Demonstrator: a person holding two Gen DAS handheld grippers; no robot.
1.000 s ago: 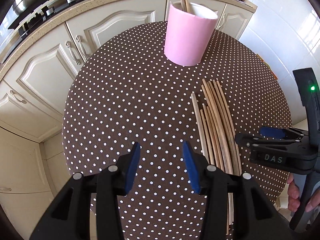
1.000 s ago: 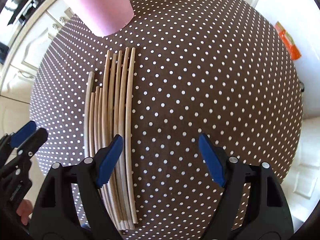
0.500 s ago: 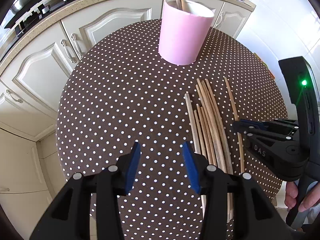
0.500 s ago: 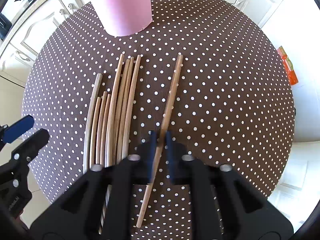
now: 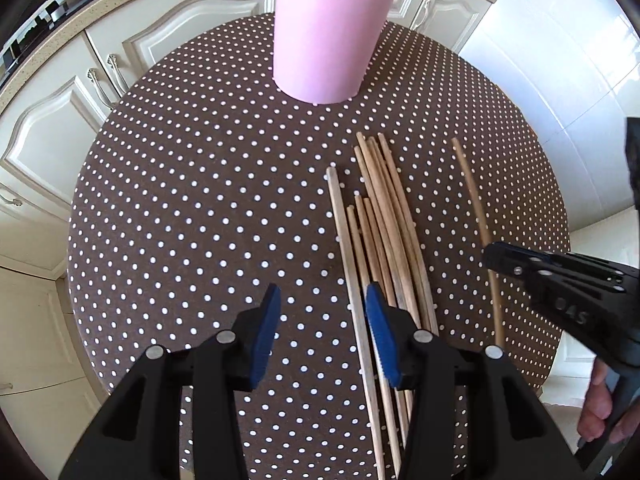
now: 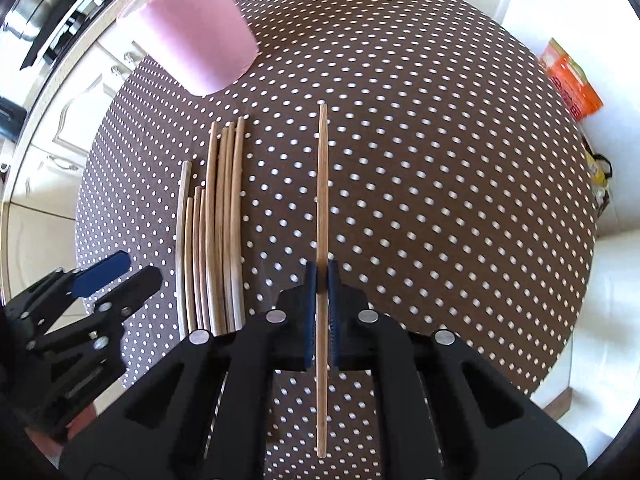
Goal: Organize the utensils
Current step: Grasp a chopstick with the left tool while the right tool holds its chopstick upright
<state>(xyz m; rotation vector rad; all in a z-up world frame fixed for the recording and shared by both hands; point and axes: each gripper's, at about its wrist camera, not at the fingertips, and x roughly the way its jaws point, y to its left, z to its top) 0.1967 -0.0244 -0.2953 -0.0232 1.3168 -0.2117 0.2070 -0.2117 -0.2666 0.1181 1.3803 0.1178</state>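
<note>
Lifted since before, one chopstick (image 6: 322,184) hides partly behind right hand-held gripper (image 6: 322,280).

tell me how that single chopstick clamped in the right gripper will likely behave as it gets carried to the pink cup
The chopstick is thin, long and looks like wood, so probably light and stiff. The right gripper pinches it partway along, so it may pivot between the pads. Its shaft looks round and could roll if dropped on the table.

— What lettering can you read?
— Only "DAS", upside down, on the right gripper (image 5: 496,258) at the right of your left-wrist view. The orange box's (image 6: 570,80) print is too blurred.
</note>
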